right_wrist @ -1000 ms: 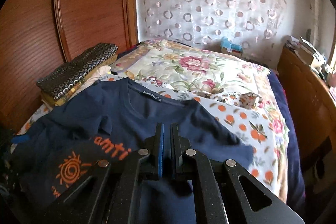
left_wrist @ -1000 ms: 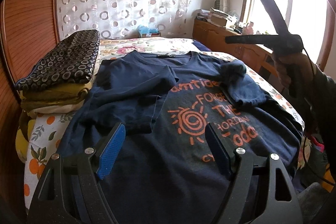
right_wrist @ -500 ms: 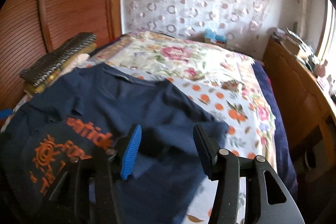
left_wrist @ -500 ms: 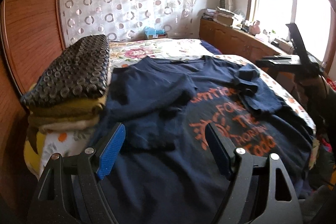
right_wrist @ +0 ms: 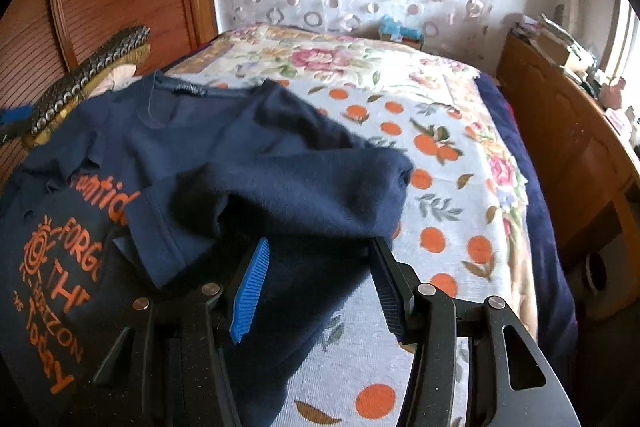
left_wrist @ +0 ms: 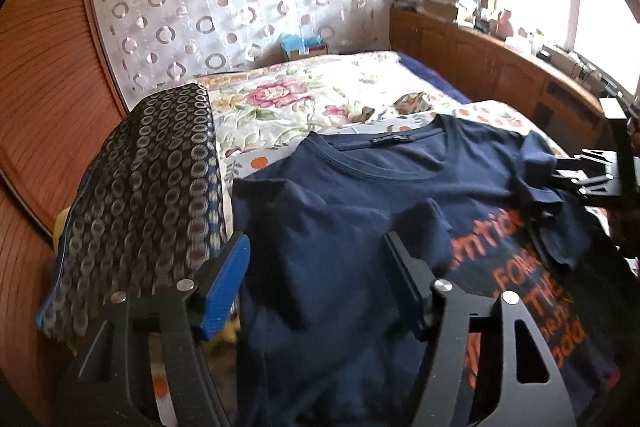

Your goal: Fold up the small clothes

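A navy T-shirt (left_wrist: 360, 211) with orange print lies face up on the bed, both short sleeves folded in over the chest. My left gripper (left_wrist: 316, 267) hovers over its left side beside the clothes stack. Its jaws are closing, with shirt cloth below them and the pads touching nothing. My right gripper (right_wrist: 320, 283) is open low over the shirt's (right_wrist: 248, 163) right shoulder edge. Rumpled navy cloth lies between its pads, unpressed. In the left wrist view the right gripper (left_wrist: 592, 171) shows at the far right by the folded sleeve.
A stack of folded clothes (left_wrist: 152, 187), topped by a dark ring-patterned piece, sits at the shirt's left against the wooden wardrobe (left_wrist: 48, 67). The floral and orange-print bedspread (right_wrist: 440, 187) stretches beyond. A wooden cabinet (right_wrist: 560, 147) runs along the right.
My right gripper went from shut to open and sank toward the shirt's right shoulder. My left gripper slid left toward the clothes stack, and its jaws narrowed a little.
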A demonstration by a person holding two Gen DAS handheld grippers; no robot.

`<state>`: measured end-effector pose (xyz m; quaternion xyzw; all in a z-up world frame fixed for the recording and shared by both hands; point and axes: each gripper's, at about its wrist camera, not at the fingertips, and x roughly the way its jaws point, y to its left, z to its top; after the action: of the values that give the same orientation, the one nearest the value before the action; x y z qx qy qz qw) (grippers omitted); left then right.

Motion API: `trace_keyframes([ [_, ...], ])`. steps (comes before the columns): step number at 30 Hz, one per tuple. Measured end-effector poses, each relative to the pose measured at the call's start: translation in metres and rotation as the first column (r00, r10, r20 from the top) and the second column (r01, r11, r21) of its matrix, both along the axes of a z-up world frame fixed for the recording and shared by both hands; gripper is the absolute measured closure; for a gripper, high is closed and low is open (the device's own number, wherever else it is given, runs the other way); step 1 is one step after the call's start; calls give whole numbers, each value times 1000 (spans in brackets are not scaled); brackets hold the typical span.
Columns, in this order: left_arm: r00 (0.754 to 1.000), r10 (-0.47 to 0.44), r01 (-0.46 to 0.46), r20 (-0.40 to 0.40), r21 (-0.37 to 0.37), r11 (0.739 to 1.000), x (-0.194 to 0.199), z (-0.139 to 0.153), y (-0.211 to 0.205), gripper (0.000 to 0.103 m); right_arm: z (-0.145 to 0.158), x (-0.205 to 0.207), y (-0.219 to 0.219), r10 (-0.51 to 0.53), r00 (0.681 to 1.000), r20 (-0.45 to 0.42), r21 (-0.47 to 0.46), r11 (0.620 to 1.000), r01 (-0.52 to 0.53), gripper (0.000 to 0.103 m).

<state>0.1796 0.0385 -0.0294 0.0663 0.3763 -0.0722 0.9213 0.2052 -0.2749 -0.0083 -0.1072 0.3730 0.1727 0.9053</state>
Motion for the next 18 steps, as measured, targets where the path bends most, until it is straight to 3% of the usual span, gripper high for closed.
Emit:
trace_keyframes([
  [8, 996, 11, -5, -91, 68, 998, 55, -9, 0, 45, -2, 11, -2, 6, 1000, -13, 11, 1000, -6, 48],
  [18, 975, 39, -14, -219, 115, 993, 98, -34, -2, 48, -7, 9, -8, 7, 1000, -14, 19, 1000, -6, 47],
])
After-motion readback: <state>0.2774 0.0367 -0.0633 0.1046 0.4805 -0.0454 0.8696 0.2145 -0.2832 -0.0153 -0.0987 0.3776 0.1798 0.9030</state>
